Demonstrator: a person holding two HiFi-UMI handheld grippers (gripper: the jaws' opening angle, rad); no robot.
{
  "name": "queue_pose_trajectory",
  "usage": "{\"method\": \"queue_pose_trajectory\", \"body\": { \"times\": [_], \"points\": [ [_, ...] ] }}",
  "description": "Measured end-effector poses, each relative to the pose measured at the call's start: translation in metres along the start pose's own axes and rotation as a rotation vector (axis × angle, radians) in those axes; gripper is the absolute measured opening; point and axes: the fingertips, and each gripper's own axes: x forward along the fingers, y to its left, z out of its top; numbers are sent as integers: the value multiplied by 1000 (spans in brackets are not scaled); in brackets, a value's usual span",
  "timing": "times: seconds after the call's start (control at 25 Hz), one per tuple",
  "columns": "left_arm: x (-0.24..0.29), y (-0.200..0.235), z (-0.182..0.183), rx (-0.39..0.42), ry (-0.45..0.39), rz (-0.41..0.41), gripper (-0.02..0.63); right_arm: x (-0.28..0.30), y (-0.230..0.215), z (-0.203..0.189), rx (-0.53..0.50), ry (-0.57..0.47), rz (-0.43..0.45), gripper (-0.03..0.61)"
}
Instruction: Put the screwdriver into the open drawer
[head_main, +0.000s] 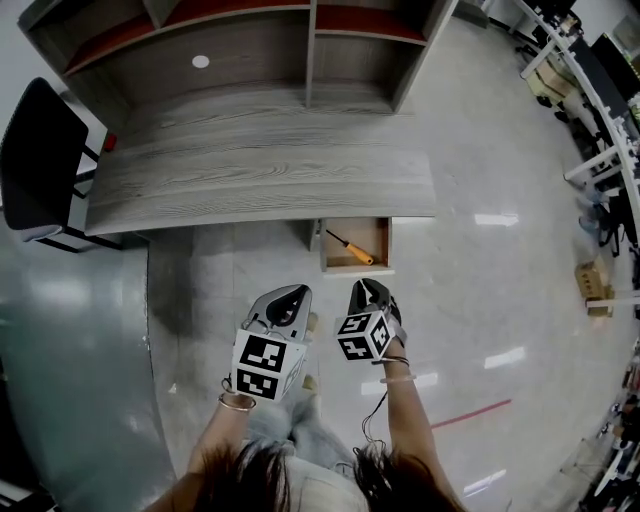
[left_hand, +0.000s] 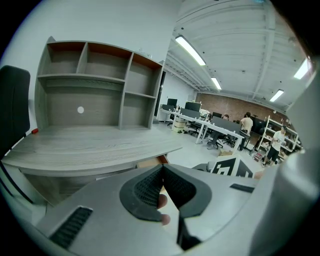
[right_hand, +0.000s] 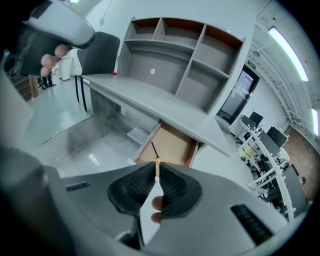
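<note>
The screwdriver (head_main: 350, 247), with a black shaft and an orange handle, lies slantwise inside the open wooden drawer (head_main: 378, 236) under the grey desk (head_main: 250, 170). In the right gripper view the screwdriver (right_hand: 154, 149) shows in the drawer (right_hand: 175, 142) just past the jaw tips. My left gripper (head_main: 296, 291) and right gripper (head_main: 362, 285) hover side by side over the floor, short of the drawer's front. Both are shut with nothing between the pads. The left gripper (left_hand: 162, 167) faces the desk edge, and the right gripper (right_hand: 156, 164) faces the drawer.
A hutch with shelf compartments (head_main: 310, 40) stands at the back of the desk. A black chair (head_main: 40, 160) sits at the desk's left end. Office desks and boxes (head_main: 595, 285) line the right side, with people far off (left_hand: 246, 122).
</note>
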Motion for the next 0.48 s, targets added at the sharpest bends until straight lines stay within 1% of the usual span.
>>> {"method": "queue_pose_trajectory", "body": {
  "times": [0.48],
  "points": [
    [-37, -23, 12, 34, -35, 3, 15, -52, 0, 6, 37, -55, -57, 31]
  ]
}}
